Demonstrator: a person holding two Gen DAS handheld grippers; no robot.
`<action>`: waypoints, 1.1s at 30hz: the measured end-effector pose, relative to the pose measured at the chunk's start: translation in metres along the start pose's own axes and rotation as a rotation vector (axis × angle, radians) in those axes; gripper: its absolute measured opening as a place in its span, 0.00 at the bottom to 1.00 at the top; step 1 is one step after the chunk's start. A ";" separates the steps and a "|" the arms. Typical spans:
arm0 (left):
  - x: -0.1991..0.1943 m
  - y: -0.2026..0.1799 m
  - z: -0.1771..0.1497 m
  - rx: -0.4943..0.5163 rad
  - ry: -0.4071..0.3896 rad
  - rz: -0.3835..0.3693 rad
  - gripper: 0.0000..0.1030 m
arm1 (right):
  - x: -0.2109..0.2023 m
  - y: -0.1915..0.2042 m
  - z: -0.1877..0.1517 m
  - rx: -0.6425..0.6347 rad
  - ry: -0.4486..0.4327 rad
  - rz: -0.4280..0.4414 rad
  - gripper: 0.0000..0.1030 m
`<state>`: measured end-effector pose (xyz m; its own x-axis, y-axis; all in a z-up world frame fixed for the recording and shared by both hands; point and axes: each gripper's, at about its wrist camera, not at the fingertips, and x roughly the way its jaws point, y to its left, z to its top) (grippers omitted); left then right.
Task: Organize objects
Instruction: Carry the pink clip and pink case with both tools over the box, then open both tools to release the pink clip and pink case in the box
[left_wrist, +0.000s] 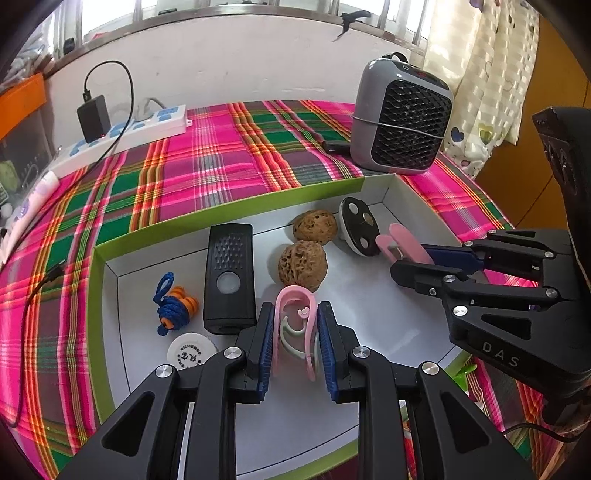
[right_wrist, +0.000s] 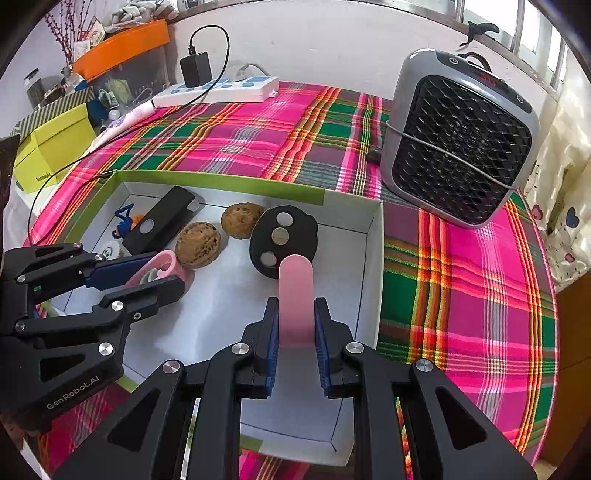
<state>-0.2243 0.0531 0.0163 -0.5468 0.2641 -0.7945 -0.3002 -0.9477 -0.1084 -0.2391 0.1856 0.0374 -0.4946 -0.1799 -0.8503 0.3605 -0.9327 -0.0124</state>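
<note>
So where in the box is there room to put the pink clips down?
The near-right floor of the white box, below the black disc, is bare. The left end is crowded: black remote, blue cord, white cap and two walnuts.

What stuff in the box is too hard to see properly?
- White round cap: its print is too small to read in the left wrist view.
- Pink clip: its lower end is hidden by the left gripper fingers.
- Pink flat piece: its near end is hidden inside the right gripper.
- White box: its near wall is covered by the fingers.
</note>
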 end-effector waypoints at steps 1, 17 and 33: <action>0.000 0.000 0.000 0.004 -0.001 0.003 0.21 | 0.000 0.000 0.000 0.000 -0.001 -0.005 0.18; 0.000 -0.001 0.001 0.005 -0.002 0.008 0.22 | 0.001 0.001 0.000 0.018 -0.021 -0.008 0.18; -0.005 0.001 -0.003 -0.006 -0.005 0.011 0.33 | -0.007 0.005 -0.004 0.046 -0.046 -0.007 0.41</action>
<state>-0.2191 0.0498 0.0185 -0.5543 0.2547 -0.7924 -0.2892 -0.9517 -0.1036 -0.2301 0.1832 0.0414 -0.5334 -0.1868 -0.8250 0.3207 -0.9472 0.0071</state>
